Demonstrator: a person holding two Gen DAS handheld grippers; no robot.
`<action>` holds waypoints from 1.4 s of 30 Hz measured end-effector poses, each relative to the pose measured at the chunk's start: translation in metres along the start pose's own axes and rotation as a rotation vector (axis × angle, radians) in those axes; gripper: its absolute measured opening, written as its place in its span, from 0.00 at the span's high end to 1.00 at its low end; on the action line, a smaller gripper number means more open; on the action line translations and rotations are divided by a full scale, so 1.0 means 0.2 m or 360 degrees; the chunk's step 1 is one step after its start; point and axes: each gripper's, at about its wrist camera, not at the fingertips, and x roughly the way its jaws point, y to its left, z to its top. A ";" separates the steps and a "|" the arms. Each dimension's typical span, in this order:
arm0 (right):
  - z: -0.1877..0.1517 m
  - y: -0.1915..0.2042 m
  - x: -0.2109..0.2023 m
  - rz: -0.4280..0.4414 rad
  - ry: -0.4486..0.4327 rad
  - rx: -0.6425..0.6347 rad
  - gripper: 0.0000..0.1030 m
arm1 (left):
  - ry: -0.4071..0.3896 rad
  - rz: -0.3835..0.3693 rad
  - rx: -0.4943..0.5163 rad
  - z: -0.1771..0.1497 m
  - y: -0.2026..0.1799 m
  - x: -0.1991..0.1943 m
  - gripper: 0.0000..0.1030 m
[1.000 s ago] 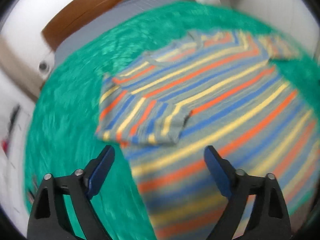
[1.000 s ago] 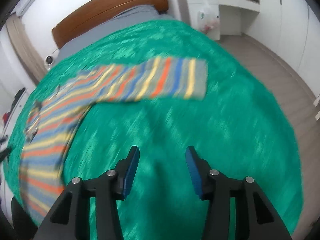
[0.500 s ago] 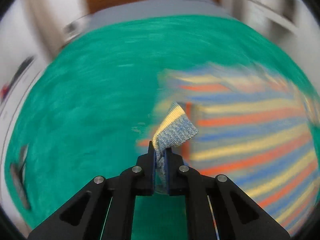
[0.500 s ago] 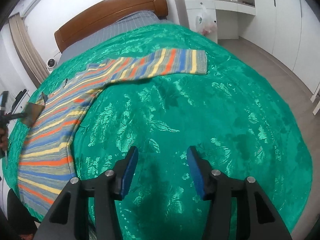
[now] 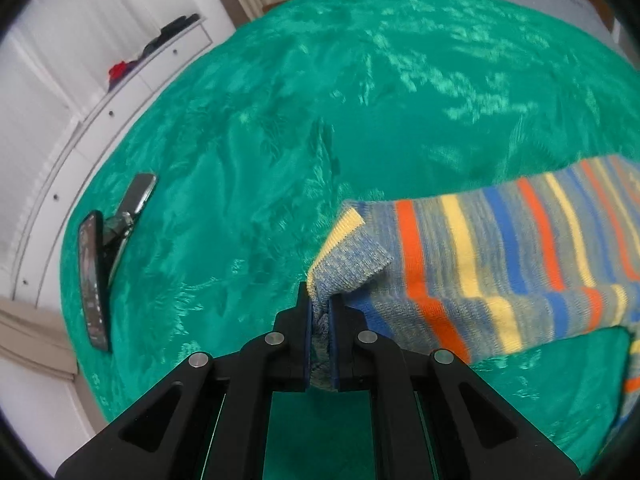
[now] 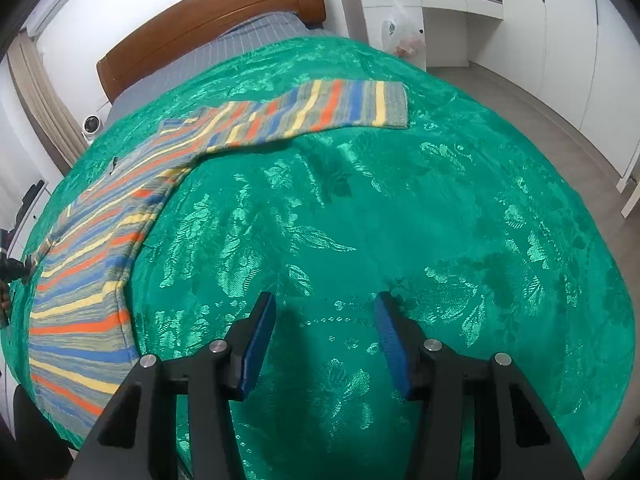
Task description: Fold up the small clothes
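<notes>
here the left gripper [image 5: 320, 312] has its jaws pressed together on the grey cuff of the striped knitted sweater [image 5: 492, 264], which lies on the green patterned bedspread [image 5: 280, 120]. the right gripper [image 6: 324, 320] hovers over bare bedspread, jaws spread, well apart from the sweater's other sleeve [image 6: 344, 110]. a dark phone [image 5: 94, 280] rests near the bedspread's edge.
</notes>
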 end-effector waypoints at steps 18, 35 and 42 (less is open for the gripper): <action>0.00 0.03 0.03 -0.0041 0.0015 -0.0022 0.46 | -0.0190 -0.0536 0.0061 -0.06 -0.04 -0.42 0.49; 0.00 0.01 0.05 -0.0014 0.0013 0.0010 0.42 | 0.0042 -0.0202 -0.0010 -0.28 0.03 -0.15 0.37; 0.03 0.07 -0.05 -0.0054 -0.0114 -0.0043 0.42 | -0.0162 -0.0561 -0.0012 -0.53 0.07 -0.41 0.19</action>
